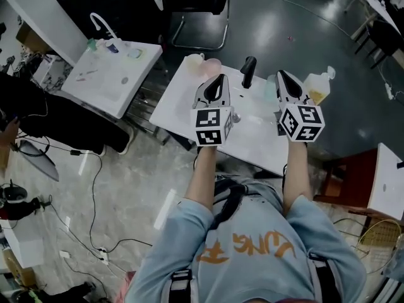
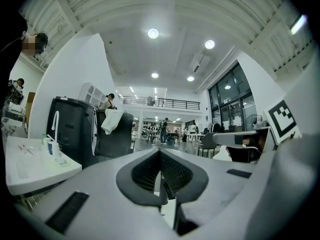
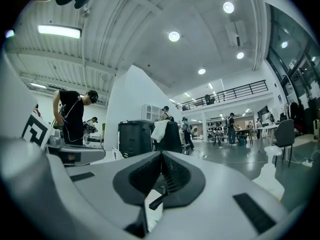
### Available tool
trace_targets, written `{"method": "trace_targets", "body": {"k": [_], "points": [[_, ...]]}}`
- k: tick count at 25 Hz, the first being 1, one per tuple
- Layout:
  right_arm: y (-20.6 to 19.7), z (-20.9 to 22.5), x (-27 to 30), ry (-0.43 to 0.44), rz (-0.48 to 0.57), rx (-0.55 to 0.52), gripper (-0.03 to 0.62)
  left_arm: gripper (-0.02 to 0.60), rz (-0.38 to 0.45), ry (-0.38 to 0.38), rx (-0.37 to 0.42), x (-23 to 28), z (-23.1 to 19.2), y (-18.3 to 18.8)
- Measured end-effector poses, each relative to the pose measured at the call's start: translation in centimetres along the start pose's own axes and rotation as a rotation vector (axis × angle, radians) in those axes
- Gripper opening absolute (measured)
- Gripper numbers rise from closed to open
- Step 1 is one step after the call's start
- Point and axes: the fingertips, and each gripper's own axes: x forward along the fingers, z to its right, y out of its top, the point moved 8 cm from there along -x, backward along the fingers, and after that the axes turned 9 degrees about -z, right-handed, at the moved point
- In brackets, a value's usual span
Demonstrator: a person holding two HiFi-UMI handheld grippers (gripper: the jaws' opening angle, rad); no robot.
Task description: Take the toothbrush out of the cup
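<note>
While the person holds both grippers up over the white table, the left gripper has its jaws pressed together on nothing, and the right gripper is closed and empty as well. Beyond their tips, a pale pink cup, a black upright object and a pump bottle stand on the table. The toothbrush is too small to make out.

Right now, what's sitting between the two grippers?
In the head view, a dark upright thing stands on the white table between the left gripper and the right gripper. I cannot tell what it is.
</note>
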Motion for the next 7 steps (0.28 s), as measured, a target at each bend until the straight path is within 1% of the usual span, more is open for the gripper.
{"method": "trace_targets", "body": {"k": [7], "points": [[-0.47, 0.19, 0.76, 0.02, -0.011, -0.015, 0.031, 0.008, -0.007, 0.014, -0.016, 0.75, -0.5, -0.32]]}}
